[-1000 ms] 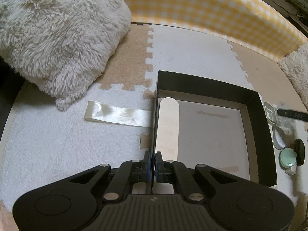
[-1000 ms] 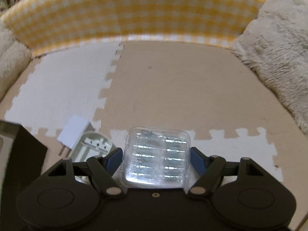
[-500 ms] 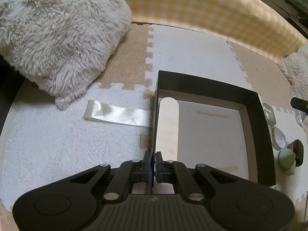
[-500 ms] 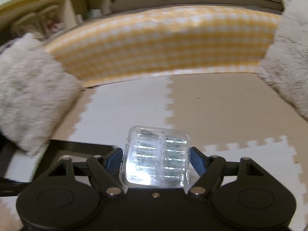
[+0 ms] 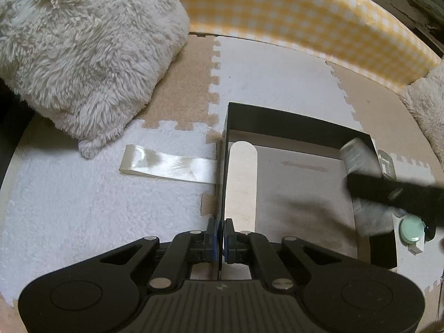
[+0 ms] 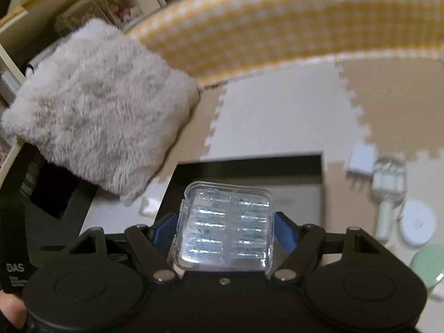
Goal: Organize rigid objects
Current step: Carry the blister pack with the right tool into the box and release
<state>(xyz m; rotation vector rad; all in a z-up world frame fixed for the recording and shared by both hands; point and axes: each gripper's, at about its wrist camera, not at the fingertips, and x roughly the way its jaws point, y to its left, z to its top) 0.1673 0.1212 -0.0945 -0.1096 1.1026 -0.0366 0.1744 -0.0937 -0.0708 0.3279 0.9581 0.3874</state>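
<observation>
A foam-tile mat (image 5: 83, 222) is shown from two gripper cameras, with a black box (image 5: 291, 122) lying open on it. The left gripper (image 5: 220, 236) is clenched on the box's left wall, its closed jaws pinching the thin black edge, so the box appears to be steadied. A pale flat stick (image 5: 240, 183) lies inside the box along that wall, its long axis running away from the fingers. The right gripper (image 6: 226, 231) is seen grasping a clear case (image 6: 224, 227) by its two sides, blue pads pressed against them; small capsule-shaped pieces are visible in rows inside. The case is held above the box's right edge, with the box floor just ahead and below the fingers. The right hand is therefore the nearer one for the placing, which is judged to call for a lowering onto the bare floor right of the stick. More items, among them a white disc (image 6: 417, 223) and a green lid (image 6: 428, 263), wait on the mat beyond the box's right wall. A fluffy cushion (image 5: 80, 50) rests at the mat's far left corner.
</observation>
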